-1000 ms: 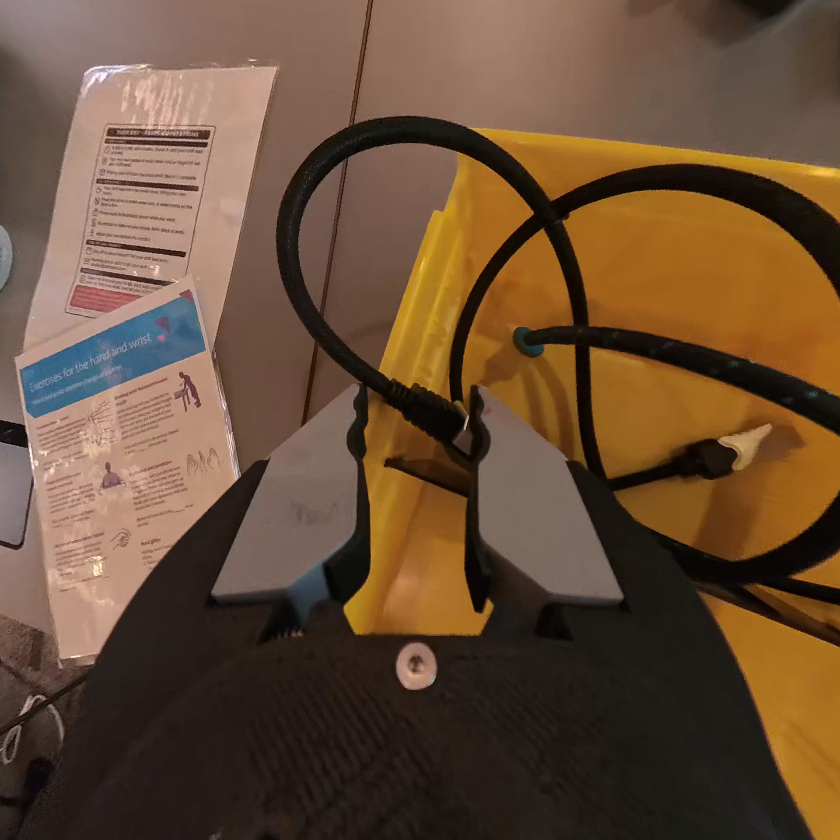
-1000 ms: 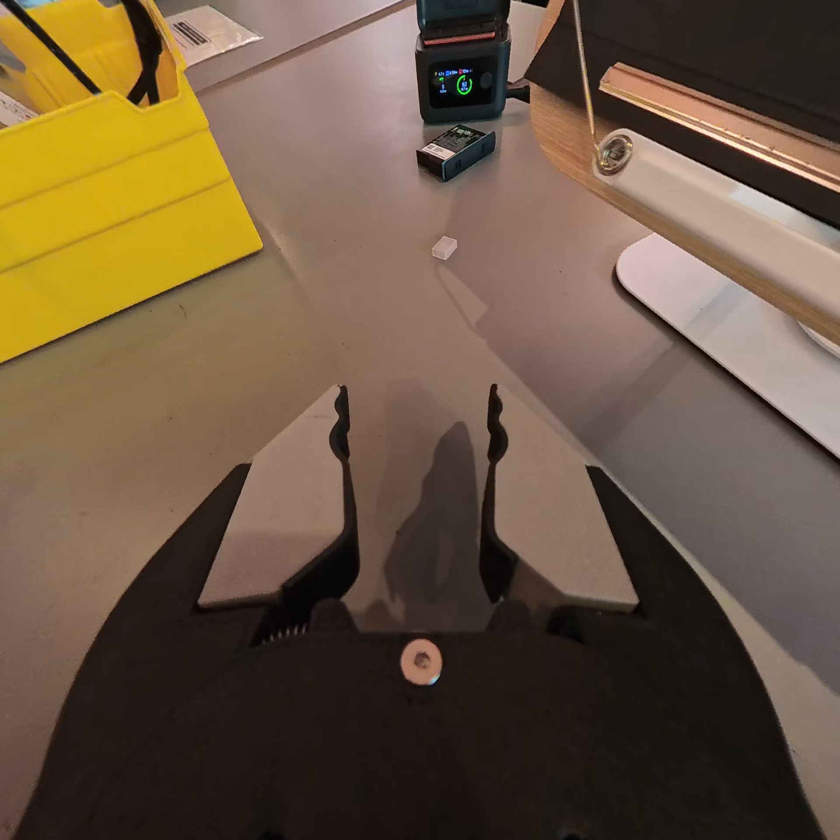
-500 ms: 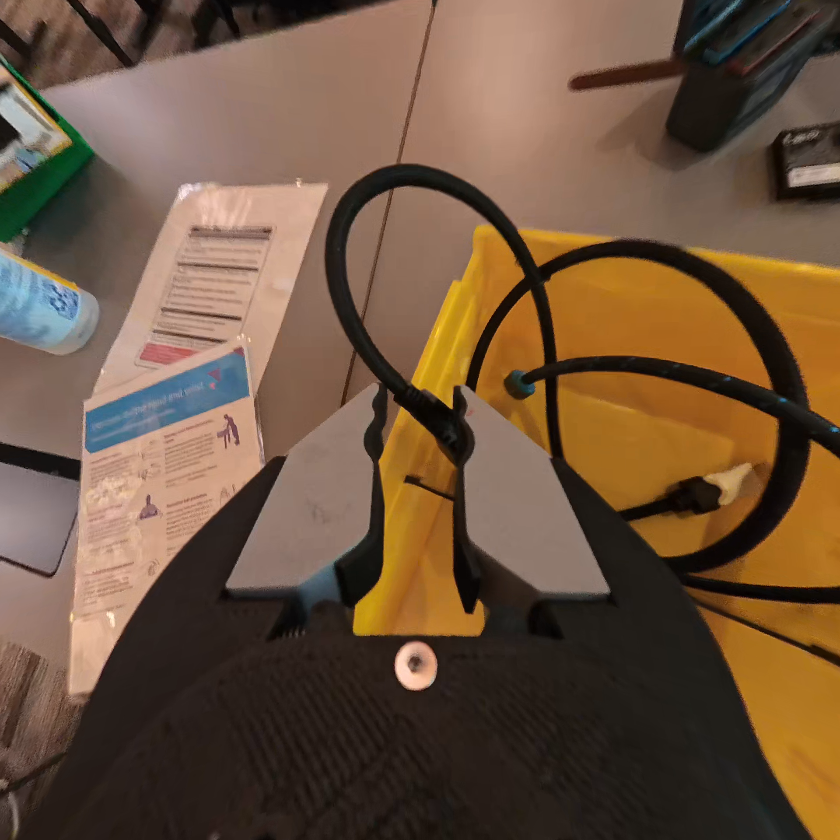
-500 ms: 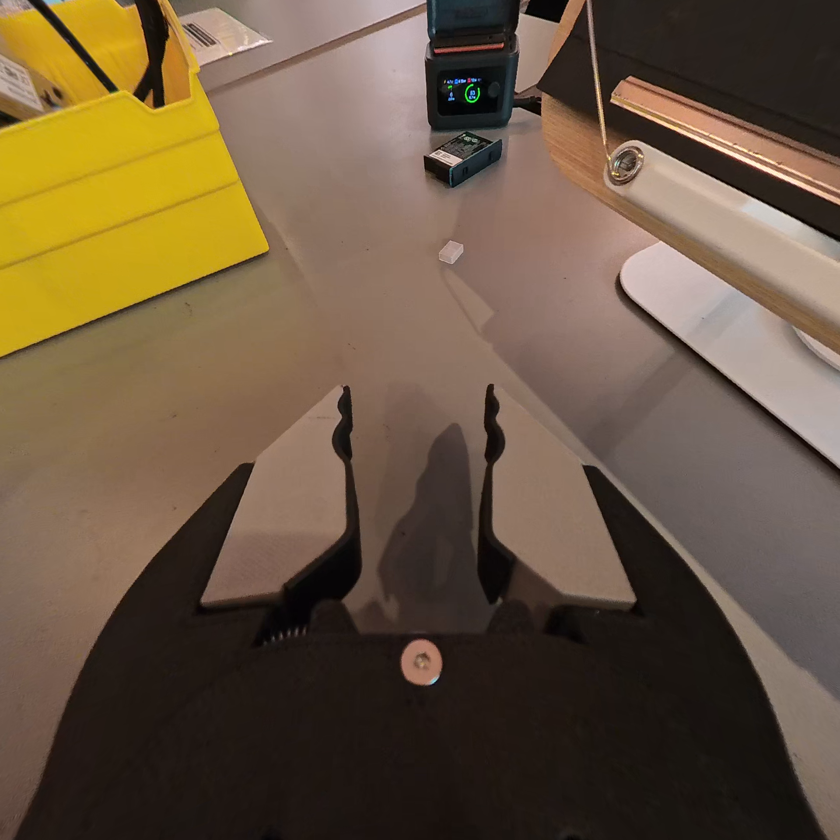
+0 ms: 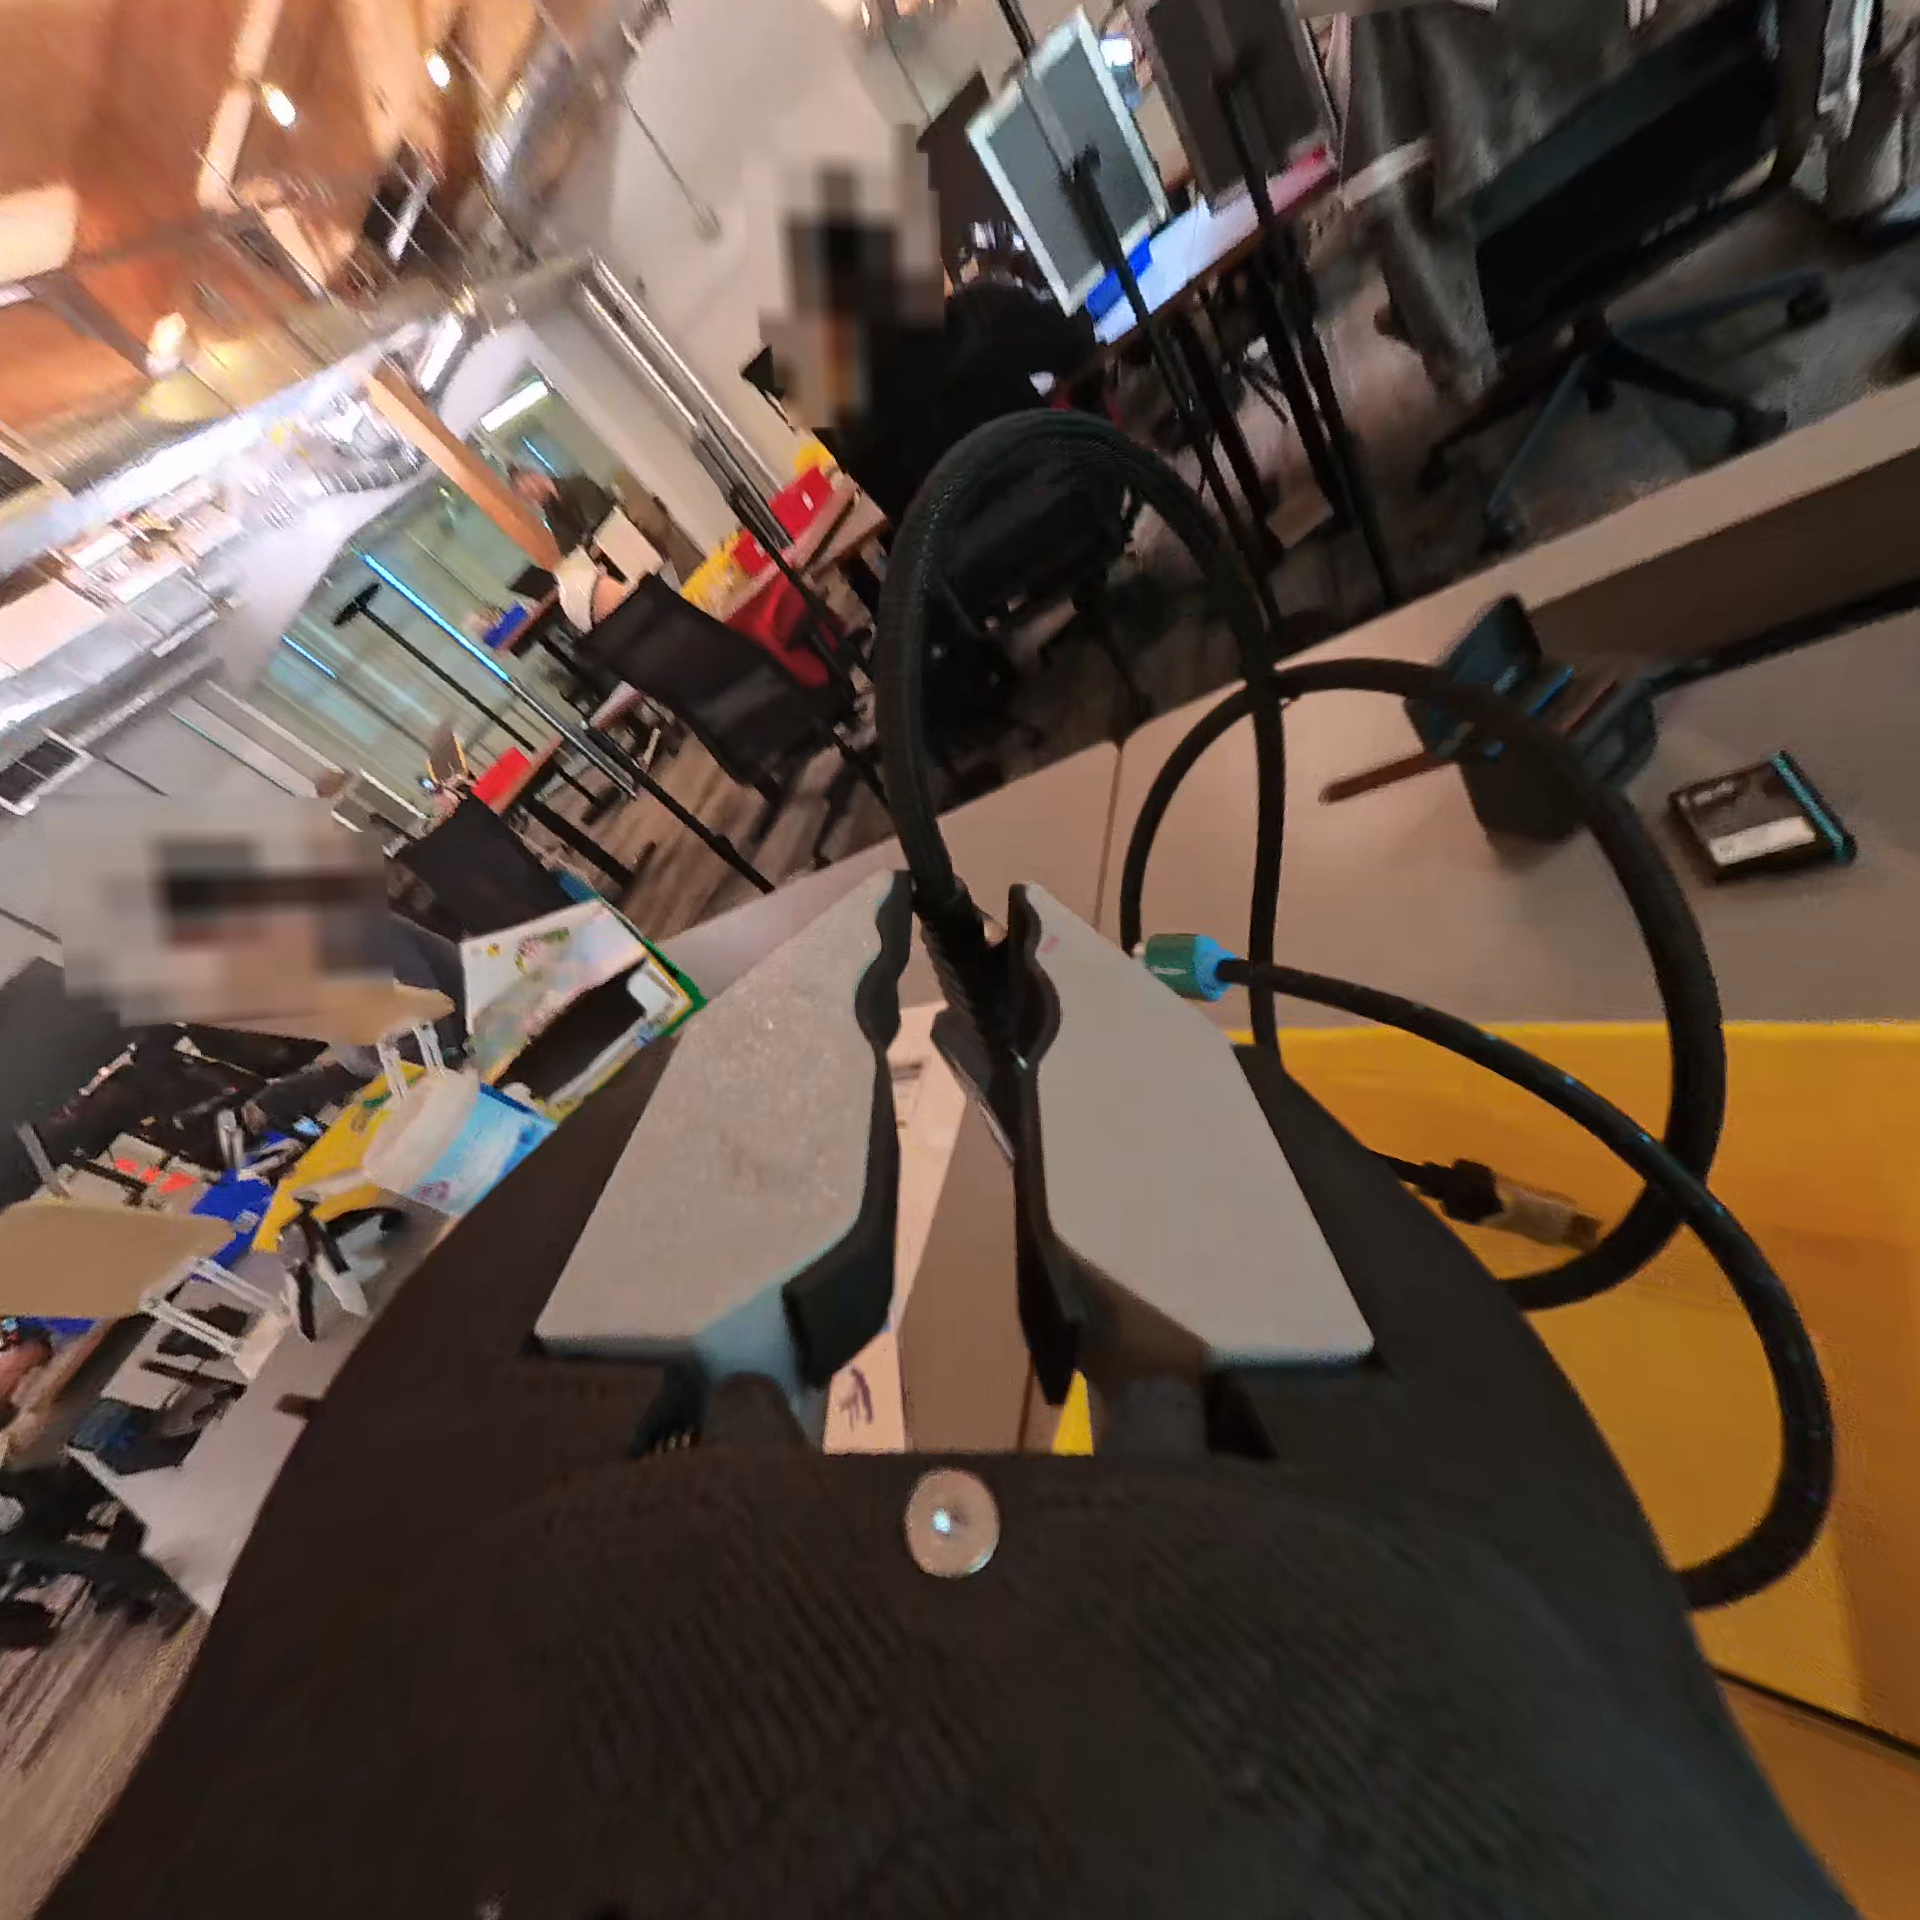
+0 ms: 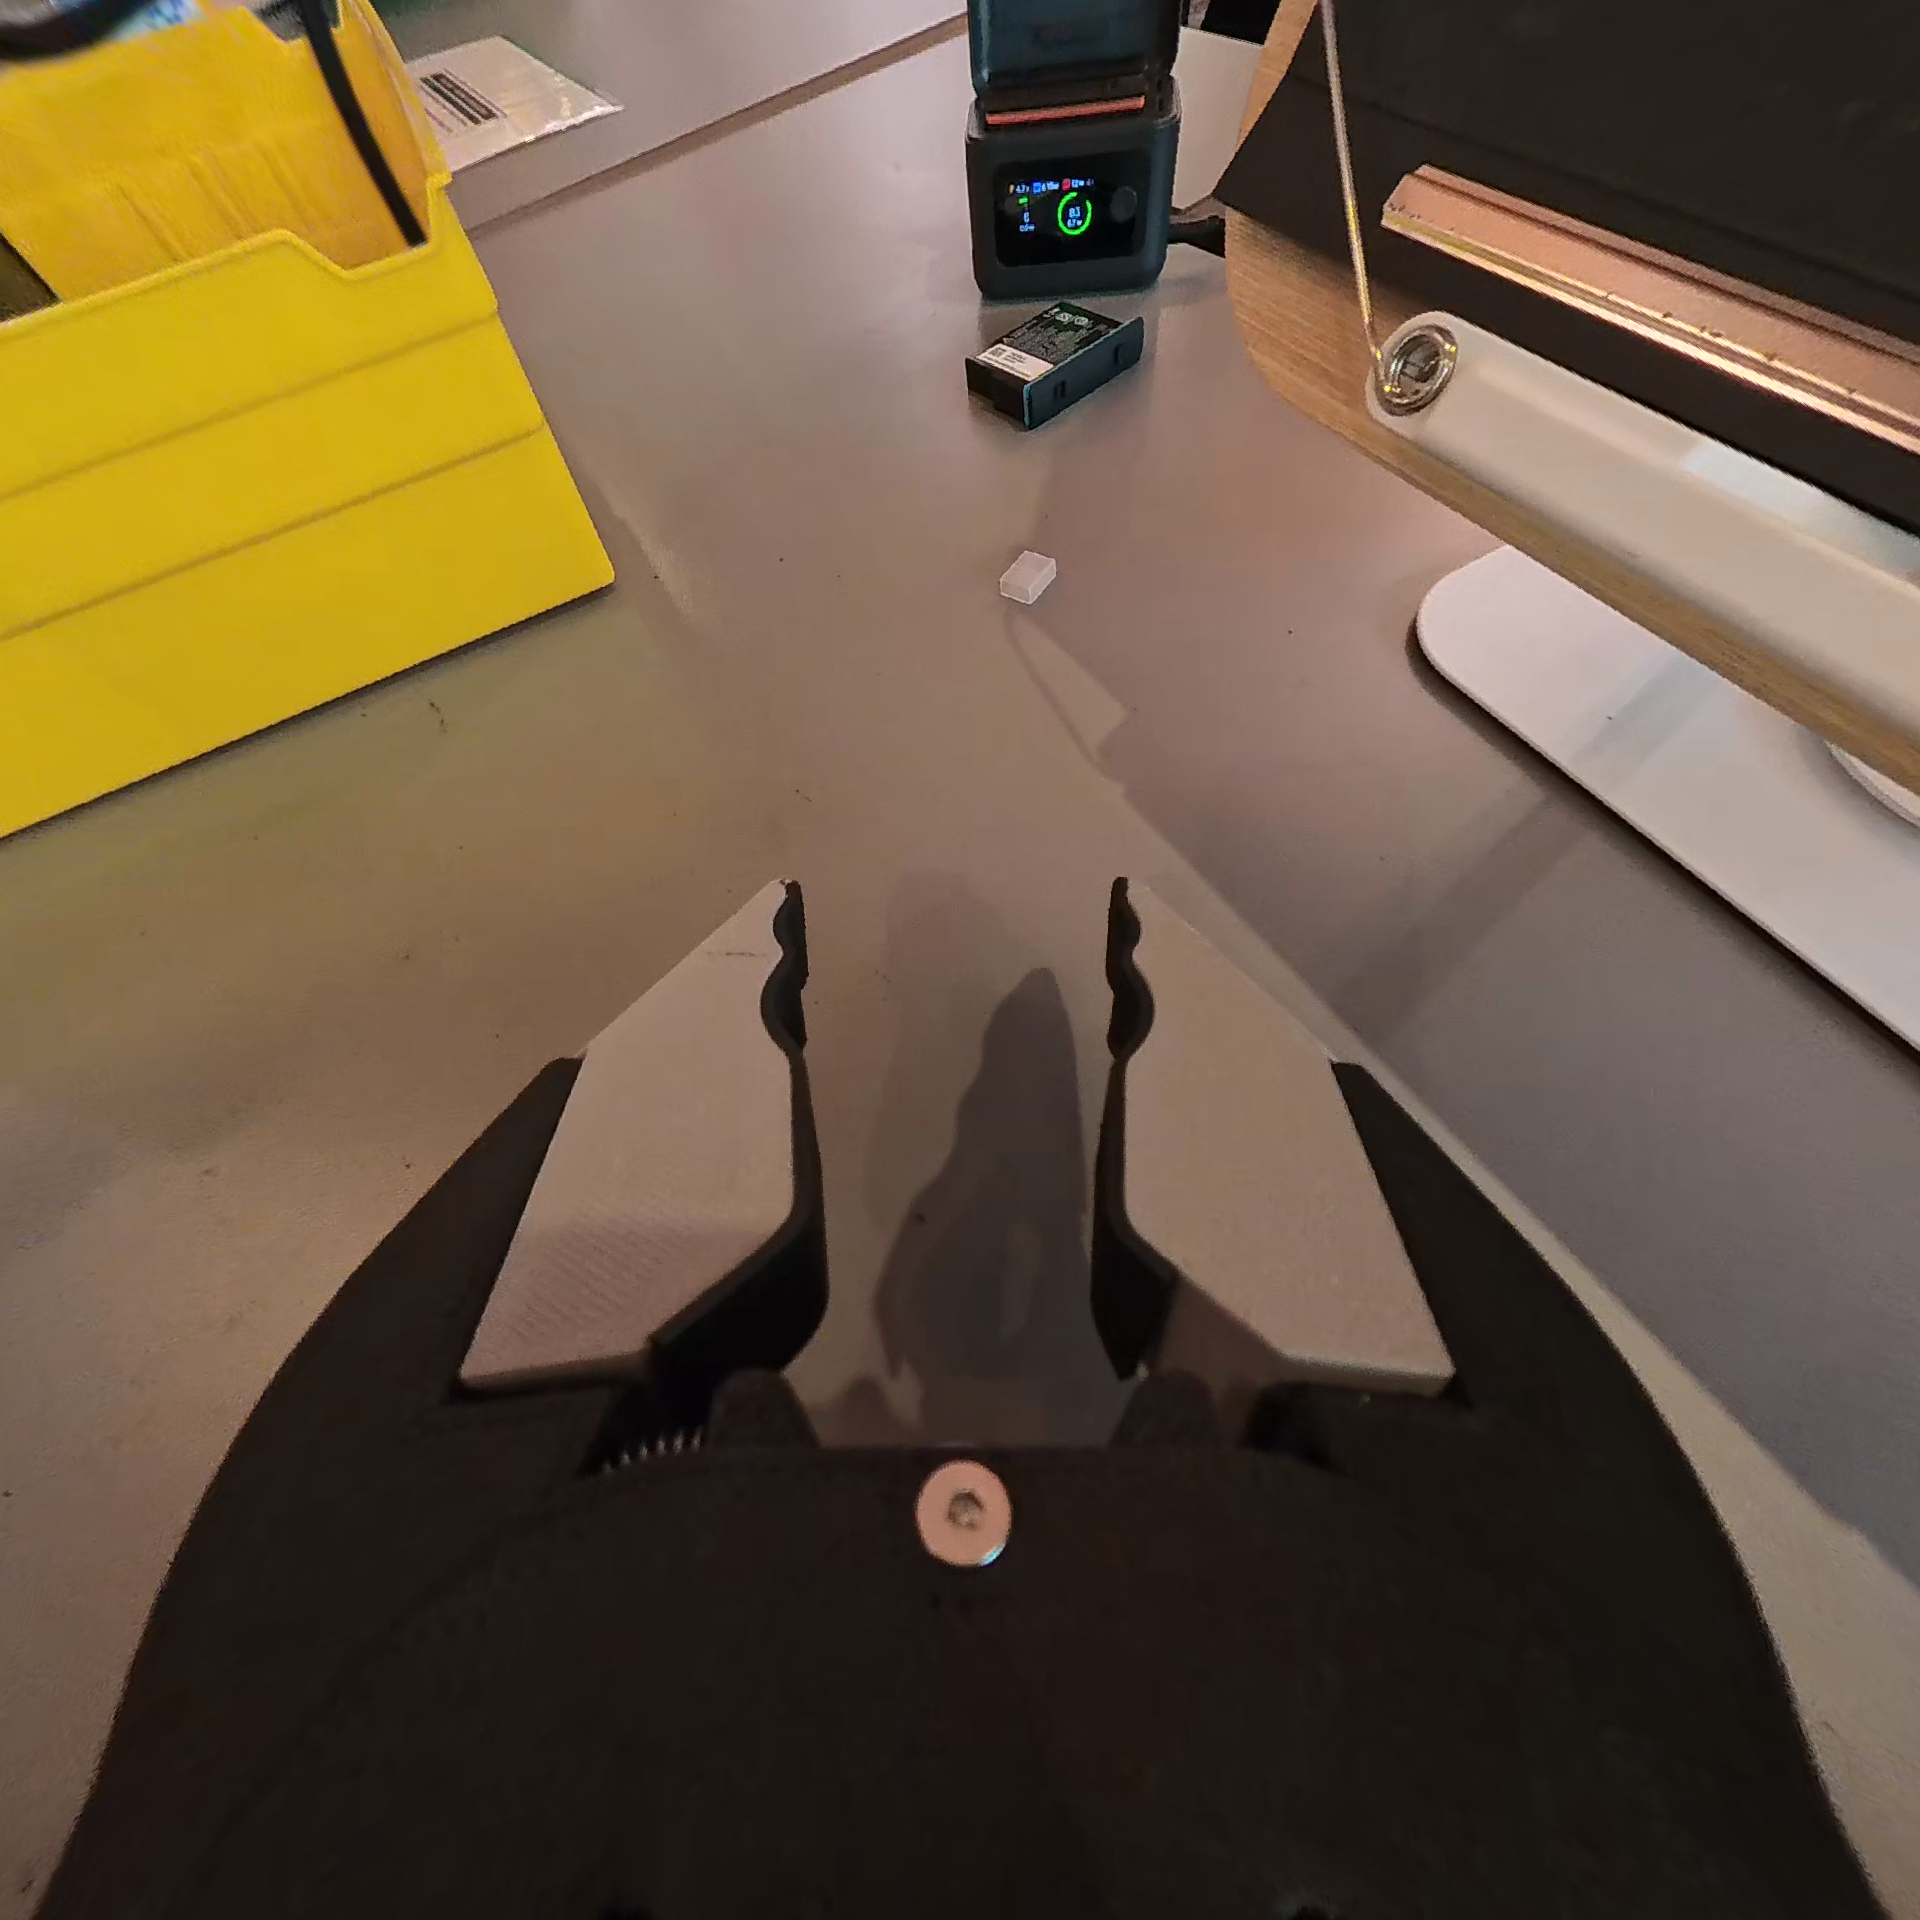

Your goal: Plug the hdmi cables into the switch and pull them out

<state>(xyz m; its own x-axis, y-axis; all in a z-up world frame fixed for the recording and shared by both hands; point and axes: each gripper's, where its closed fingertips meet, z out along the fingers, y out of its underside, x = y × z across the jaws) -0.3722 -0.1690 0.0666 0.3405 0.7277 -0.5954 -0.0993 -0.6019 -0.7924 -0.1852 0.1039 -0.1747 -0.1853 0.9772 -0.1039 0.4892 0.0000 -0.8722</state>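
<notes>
— Now, where is your cable, and which way does it point?

— Your left gripper (image 5: 961,914) has its jaws pinching the black plug end of the braided hdmi cable (image 5: 914,644), up at the very tips. The plug's long axis runs roughly along your fingers, tilted a little, with the cord leaving forward and upward past the tips. From there the cord arches high, bends over to the right and drops back toward the yellow bin (image 5: 1662,1299). Which way the connector's mouth faces you cannot tell; the fingers hide it.

— And the others?

— A second cable with a teal collar (image 5: 1179,961) sticks out leftward just right of your fingers, its cord curving down into the bin. A third plug with a pale tip (image 5: 1496,1210) lies in the bin, pointing right.

— What about your right side?

— Your right gripper (image 6: 956,894) hovers low over the grey table (image 6: 727,727), jaws spread with nothing between them. Ahead lies open surface: a small clear cap (image 6: 1029,575) sits well forward, a black battery (image 6: 1055,364) and a charger with a lit screen (image 6: 1070,208) beyond it. The bin's wall (image 6: 260,520) bounds your left, a white stand base (image 6: 1662,769) your right.
</notes>
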